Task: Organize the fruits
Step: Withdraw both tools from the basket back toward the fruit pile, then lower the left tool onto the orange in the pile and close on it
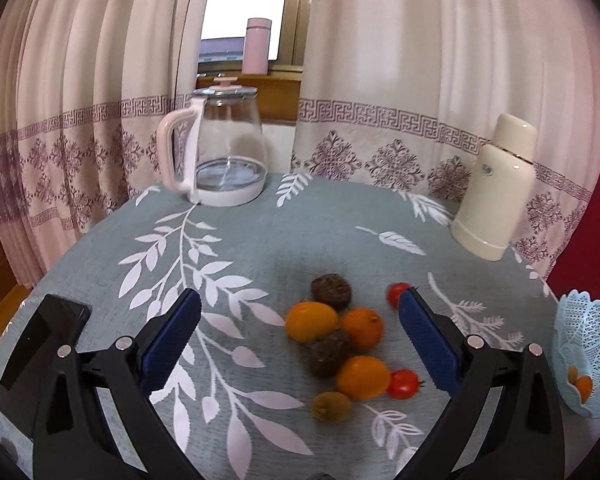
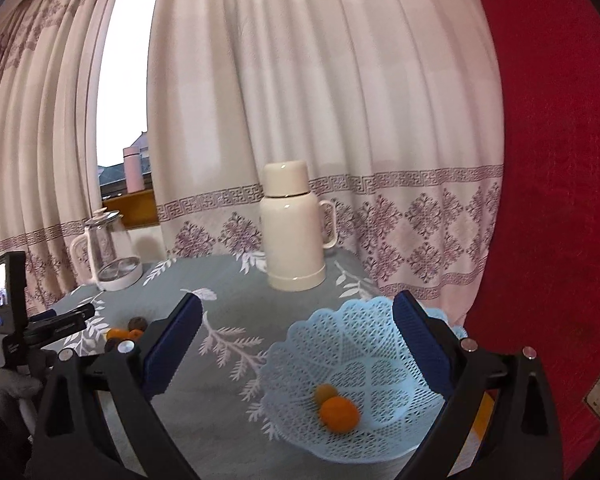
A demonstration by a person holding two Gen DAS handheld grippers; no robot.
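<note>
Left tool [image 1: 300, 334] wide open, nothing held, poised over fruit pile [image 1: 342, 344] on near-centre of counter [image 1: 260, 240]. Right tool [image 2: 298, 344] also wide open, empty, above blue lattice basket [image 2: 352, 384] at counter's right edge; orange fruit [image 2: 339, 414] + smaller yellowish one [image 2: 325, 393] already inside.

Risks, as judged: pile tightly packed w/ oranges touching brown fruits, so closing on one likely nudges neighbours. Cherry tomato [image 1: 403, 384] round, could roll toward near edge. Basket light and sitting at counter edge, part seemingly overhanging; a bump from either tool may tip it off. Soft tomatoes could squash under hard pinch.

Hard to tell: brown fruits [image 1: 331, 291] blurred, type unclear. Far tomato [image 1: 396, 294] half hidden behind right finger. Dark object at bottom edge of left view cut off. Basket cropped in left view; pile mostly blocked in right view.
</note>
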